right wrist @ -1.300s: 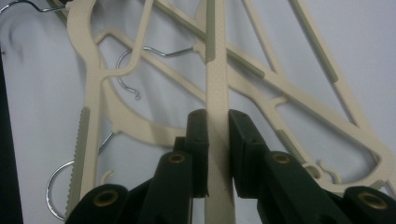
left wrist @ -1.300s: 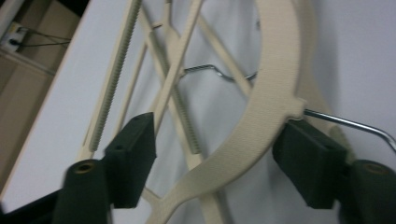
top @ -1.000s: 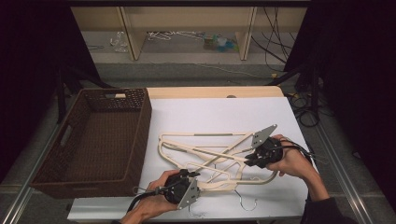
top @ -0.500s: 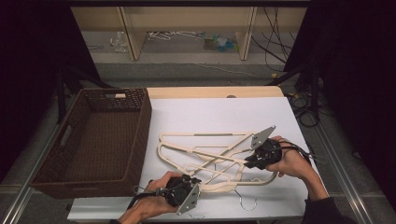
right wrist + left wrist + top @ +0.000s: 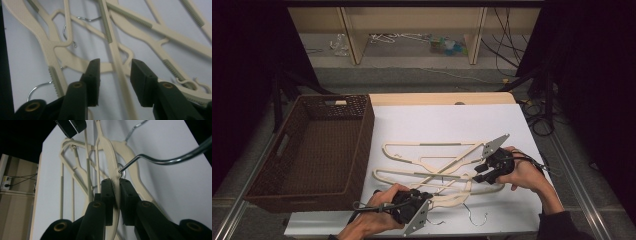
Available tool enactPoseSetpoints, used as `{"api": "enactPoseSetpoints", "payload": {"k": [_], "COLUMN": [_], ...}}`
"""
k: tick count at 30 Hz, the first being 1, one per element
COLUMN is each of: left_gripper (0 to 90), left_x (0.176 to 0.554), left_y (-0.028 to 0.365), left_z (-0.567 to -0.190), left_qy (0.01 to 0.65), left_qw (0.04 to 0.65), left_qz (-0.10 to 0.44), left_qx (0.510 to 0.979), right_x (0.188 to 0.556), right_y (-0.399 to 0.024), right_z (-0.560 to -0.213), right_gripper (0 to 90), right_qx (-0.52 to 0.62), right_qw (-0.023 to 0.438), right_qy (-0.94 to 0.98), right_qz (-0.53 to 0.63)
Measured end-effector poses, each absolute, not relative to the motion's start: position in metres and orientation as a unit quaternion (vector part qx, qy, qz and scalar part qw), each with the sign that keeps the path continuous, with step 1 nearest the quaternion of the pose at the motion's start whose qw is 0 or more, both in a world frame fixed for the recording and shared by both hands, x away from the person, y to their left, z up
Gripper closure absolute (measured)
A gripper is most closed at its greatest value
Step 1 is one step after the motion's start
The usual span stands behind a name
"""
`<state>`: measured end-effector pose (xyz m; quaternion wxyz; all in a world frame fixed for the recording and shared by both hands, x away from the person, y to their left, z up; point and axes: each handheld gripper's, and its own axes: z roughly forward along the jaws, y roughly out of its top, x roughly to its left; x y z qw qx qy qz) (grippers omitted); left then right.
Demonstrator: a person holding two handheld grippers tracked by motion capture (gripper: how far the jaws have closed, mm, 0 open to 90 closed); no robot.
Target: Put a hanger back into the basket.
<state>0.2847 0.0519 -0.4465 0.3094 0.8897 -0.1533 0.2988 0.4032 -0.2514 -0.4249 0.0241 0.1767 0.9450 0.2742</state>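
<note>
Left gripper (image 5: 116,192) fingers (image 5: 107,195) had just closed, clamping neck of cream plastic hanger (image 5: 111,157) below its metal hook (image 5: 160,160) | hanger's long axis ran straight ahead of my fingers | right gripper (image 5: 113,82) just opening, bar of another cream hanger (image 5: 117,62) loose between | left nearer, lift mine.

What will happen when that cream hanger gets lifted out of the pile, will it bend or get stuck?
The hanger pinched in the left tool looks like thin stiff plastic, so it should probably keep its shape and feel light. It lies tangled with other hangers, so its metal hook may snag one and drag it along. The thin neck might flex slightly.
</note>
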Motion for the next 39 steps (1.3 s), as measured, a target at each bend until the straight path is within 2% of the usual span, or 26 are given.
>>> {"api": "enactPoseSetpoints", "payload": {"k": [5,7,9,10,12,17,25,33,35,39], "left_gripper": [85.0,85.4,85.4,85.4,85.4,85.5,85.5,85.5,85.5,85.5], "left_x": [0.289,0.294,0.295,0.291,0.29,0.292,0.296,0.305,0.306,0.307], "left_y": [0.054,0.053,0.052,0.055,0.057,0.06,0.068,0.087,0.088,0.094], "left_z": [-0.432,-0.424,-0.421,-0.426,-0.426,-0.419,-0.404,-0.384,-0.382,-0.376], "left_qy": [-0.153,-0.196,-0.21,-0.16,-0.126,-0.108,-0.063,0.012,0.016,0.029], "left_qw": [0.333,0.327,0.324,0.338,0.343,0.349,0.362,0.403,0.405,0.416], "left_qz": [0.318,0.324,0.334,0.319,0.311,0.306,0.297,0.28,0.271,0.256], "left_qx": [0.874,0.866,0.86,0.871,0.877,0.879,0.881,0.871,0.873,0.872], "right_x": [0.4,0.4,0.4,0.4,0.398,0.392,0.381,0.373,0.372,0.369], "right_y": [-0.251,-0.252,-0.255,-0.257,-0.262,-0.275,-0.287,-0.291,-0.293,-0.299], "right_z": [-0.411,-0.405,-0.398,-0.394,-0.386,-0.368,-0.35,-0.339,-0.338,-0.337], "right_gripper": [51.6,49.9,47.9,47.2,45.2,38.4,34.0,28.7,27.8,24.4], "right_qx": [0.188,0.202,0.216,0.226,0.244,0.263,0.294,0.314,0.318,0.336], "right_qw": [0.053,0.067,0.087,0.094,0.109,0.136,0.182,0.215,0.209,0.233], "right_qy": [0.935,0.928,0.919,0.912,0.899,0.878,0.839,0.799,0.797,0.775], "right_qz": [0.295,0.304,0.318,0.329,0.347,0.376,0.419,0.465,0.47,0.481]}}
